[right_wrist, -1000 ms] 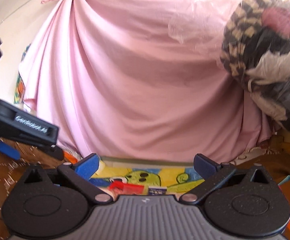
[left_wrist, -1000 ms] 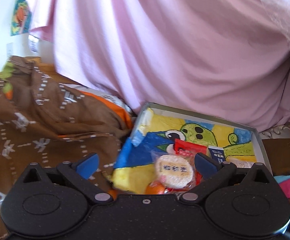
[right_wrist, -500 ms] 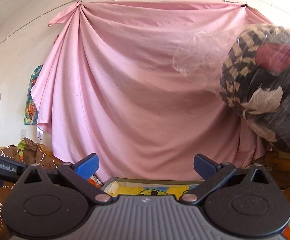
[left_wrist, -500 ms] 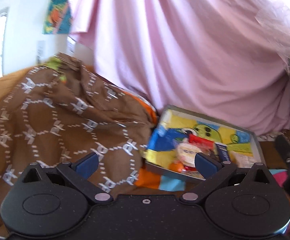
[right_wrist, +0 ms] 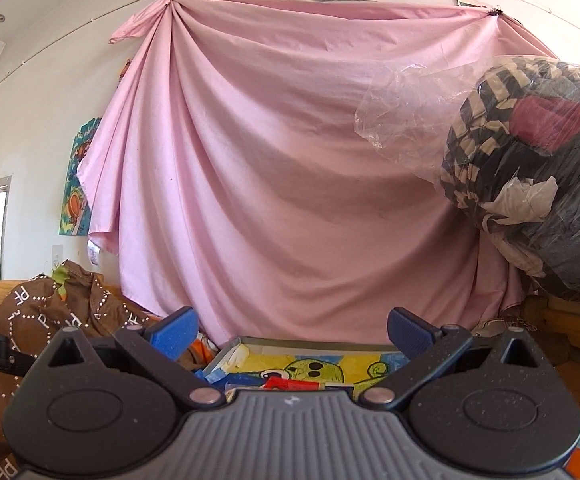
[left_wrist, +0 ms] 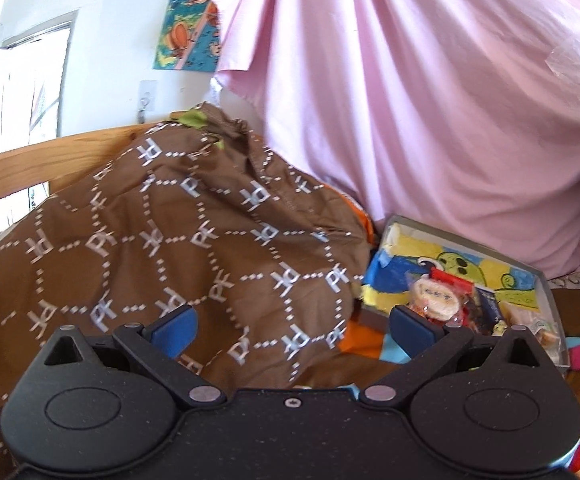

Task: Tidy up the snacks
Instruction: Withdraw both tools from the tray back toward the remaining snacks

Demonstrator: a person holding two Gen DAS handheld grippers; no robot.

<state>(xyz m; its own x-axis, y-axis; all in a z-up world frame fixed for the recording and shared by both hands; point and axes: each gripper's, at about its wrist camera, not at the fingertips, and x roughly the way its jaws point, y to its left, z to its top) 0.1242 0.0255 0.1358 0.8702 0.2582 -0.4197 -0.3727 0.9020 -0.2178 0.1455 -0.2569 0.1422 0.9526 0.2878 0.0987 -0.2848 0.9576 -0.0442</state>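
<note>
Tray (right_wrist: 226,354) mostly hidden behind right gripper (right_wrist: 291,330), snack labels unreadable

Matt pink cloth drape (right_wrist: 290,184); brown printed cloth quilt (left_wrist: 178,240); glossy clear plastic snack wrappers (left_wrist: 435,298); wooden bed rail (left_wrist: 50,160).

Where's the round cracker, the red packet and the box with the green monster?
round cracker (left_wrist: 435,297), left wrist view, middle of its pale face.
red packet (left_wrist: 451,279), left wrist view, its upper part behind the cracker.
box (left_wrist: 465,242), left wrist view, its grey far rim.

Black left gripper (left_wrist: 291,326), grey-ribbed right gripper (right_wrist: 291,326), blue pads
</note>
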